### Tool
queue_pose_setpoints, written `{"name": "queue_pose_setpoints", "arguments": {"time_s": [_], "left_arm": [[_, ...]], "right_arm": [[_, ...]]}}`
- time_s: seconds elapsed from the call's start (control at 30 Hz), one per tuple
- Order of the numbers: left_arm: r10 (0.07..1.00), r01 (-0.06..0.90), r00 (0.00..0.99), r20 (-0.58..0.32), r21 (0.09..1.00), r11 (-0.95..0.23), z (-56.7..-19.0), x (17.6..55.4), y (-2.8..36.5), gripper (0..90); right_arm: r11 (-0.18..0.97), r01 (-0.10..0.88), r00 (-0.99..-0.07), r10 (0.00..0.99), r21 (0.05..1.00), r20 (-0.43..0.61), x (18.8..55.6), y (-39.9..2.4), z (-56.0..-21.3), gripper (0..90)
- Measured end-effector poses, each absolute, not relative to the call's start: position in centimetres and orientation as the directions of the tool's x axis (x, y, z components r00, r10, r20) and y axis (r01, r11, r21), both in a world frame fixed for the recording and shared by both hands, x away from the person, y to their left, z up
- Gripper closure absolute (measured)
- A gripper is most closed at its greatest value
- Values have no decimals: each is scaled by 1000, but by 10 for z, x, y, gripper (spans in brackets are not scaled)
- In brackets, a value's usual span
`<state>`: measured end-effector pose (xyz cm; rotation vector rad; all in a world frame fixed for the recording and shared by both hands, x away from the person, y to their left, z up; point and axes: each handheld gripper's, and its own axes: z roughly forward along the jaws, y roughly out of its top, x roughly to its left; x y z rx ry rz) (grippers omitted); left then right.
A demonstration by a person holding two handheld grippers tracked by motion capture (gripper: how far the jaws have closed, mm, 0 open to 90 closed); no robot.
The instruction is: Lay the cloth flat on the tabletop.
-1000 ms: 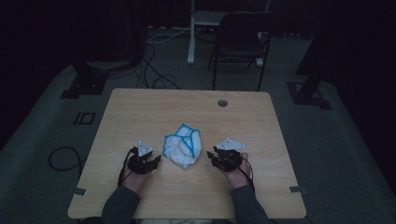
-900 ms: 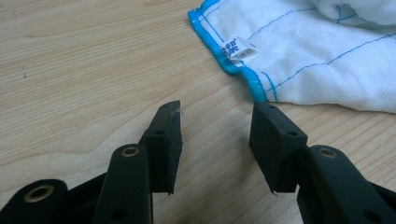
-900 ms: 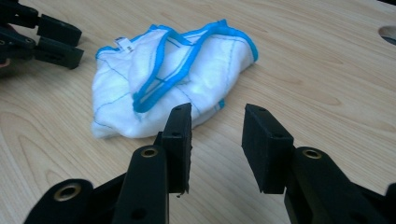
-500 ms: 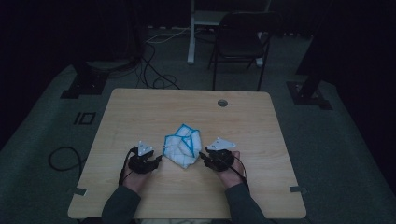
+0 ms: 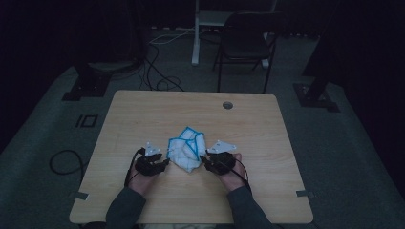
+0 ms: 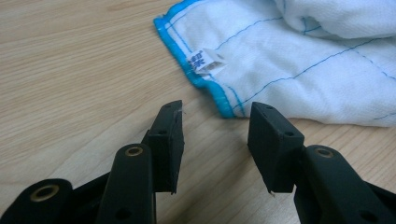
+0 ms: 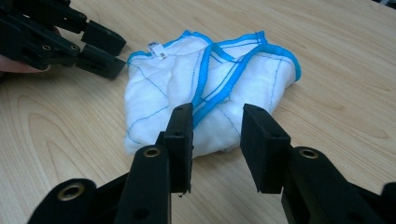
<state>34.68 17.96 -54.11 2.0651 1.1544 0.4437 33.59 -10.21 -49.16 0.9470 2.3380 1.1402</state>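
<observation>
The crumpled blue-edged white cloth point(image 5: 187, 152) lies between the left tool point(image 5: 165, 163) and right tool point(image 5: 204, 160), jaws apart, empty. The right tool has edged closer to it.

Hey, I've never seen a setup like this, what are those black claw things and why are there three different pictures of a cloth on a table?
A person sits at a wooden table and holds a hand tool with two black jaws in each hand. The high view looks down from above: the left gripper and the right gripper sit on either side of a crumpled white cloth with a blue edge. The other two pictures come from small cameras riding on the tools, looking along their jaws. In the left gripper view the left gripper points at the cloth's corner with its small label. Both sets of jaws stand open; nothing is held.
</observation>
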Motion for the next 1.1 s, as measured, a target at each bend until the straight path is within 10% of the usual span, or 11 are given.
{"name": "queue_pose_setpoints", "arguments": {"time_s": [0.6,0.83,1.1], "left_arm": [[827,583,561,-38,728,-362,-541,353,164,651],[819,577,573,-21,721,-385,-540,351,161,827],[826,573,564,-13,726,-380,-536,349,162,854]], "right_arm": [[486,428,-728,685,762,-27,347,-80,-506,636],[496,425,-742,670,757,-23,347,-76,-507,867],[490,399,-718,692,775,-68,348,-92,-495,888]]}}
